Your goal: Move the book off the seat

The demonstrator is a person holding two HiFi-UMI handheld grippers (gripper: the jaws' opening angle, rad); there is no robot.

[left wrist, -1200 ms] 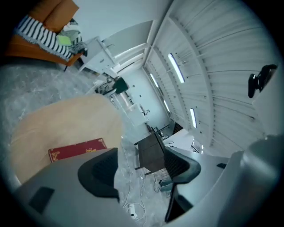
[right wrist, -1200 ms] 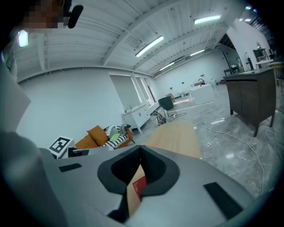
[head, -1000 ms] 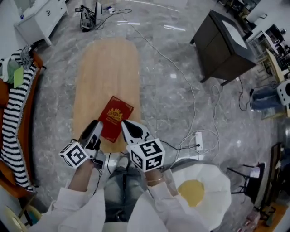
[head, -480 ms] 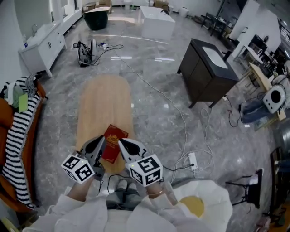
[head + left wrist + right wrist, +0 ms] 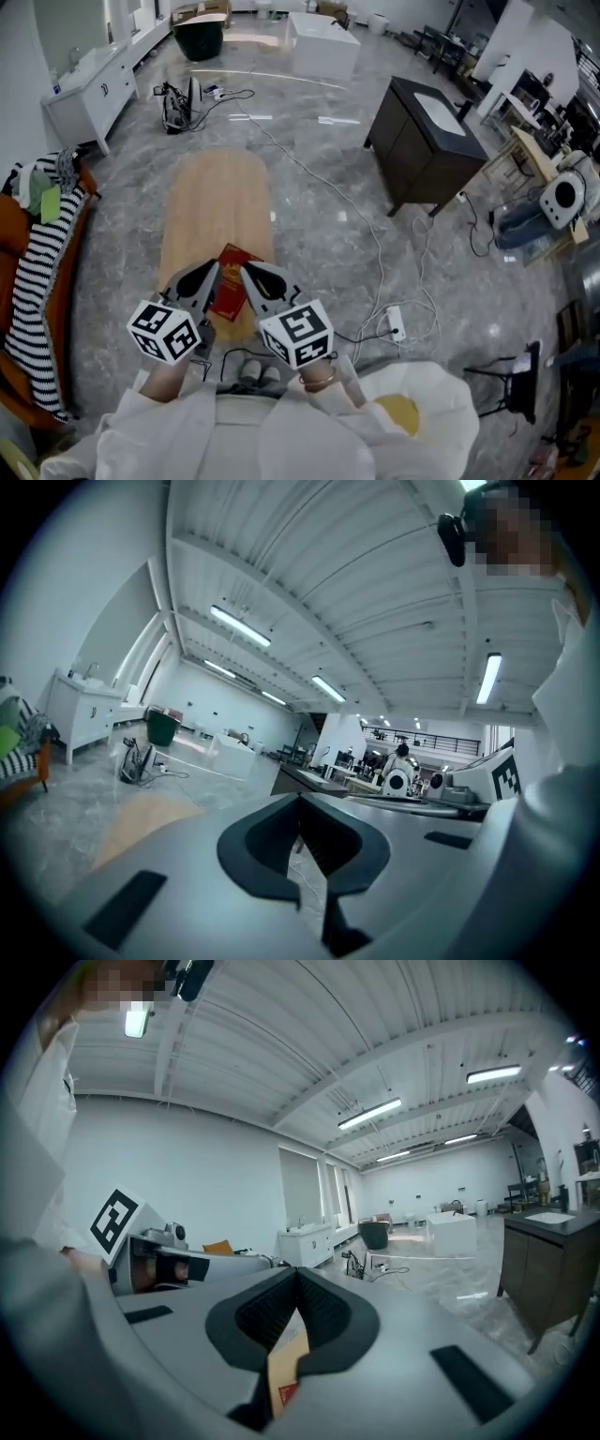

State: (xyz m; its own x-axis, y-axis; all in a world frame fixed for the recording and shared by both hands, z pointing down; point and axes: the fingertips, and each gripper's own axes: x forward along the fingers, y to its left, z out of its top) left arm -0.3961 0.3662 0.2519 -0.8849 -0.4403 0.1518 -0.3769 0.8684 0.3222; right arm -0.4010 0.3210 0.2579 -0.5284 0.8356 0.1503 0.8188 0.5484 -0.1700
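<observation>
- two grippers show in the head view, side by side over the near end of the wooden seat (image 5: 214, 202). where is the book?
- the red book (image 5: 231, 286) shows between the left gripper (image 5: 208, 274) and the right gripper (image 5: 251, 275), with its far corner over the seat's near end. a dark cabinet (image 5: 427, 141) stands well apart at the right. a cable (image 5: 375, 253) runs across the marble floor between it and the seat.
- and the left gripper view?
- the left gripper (image 5: 300, 803) has its jaws pressed together at the tips. only floor shows through the narrow slit lower down. the seat (image 5: 141, 822) lies low at the left of that view.
- so which one has the book? what does the right gripper view give?
- the right gripper (image 5: 296, 1283) is clamped on the book (image 5: 284, 1363). a pale page edge and a red corner sit between its ribbed pads. the left gripper (image 5: 178, 1265) is just beside it at the left, pointing the same way.
</observation>
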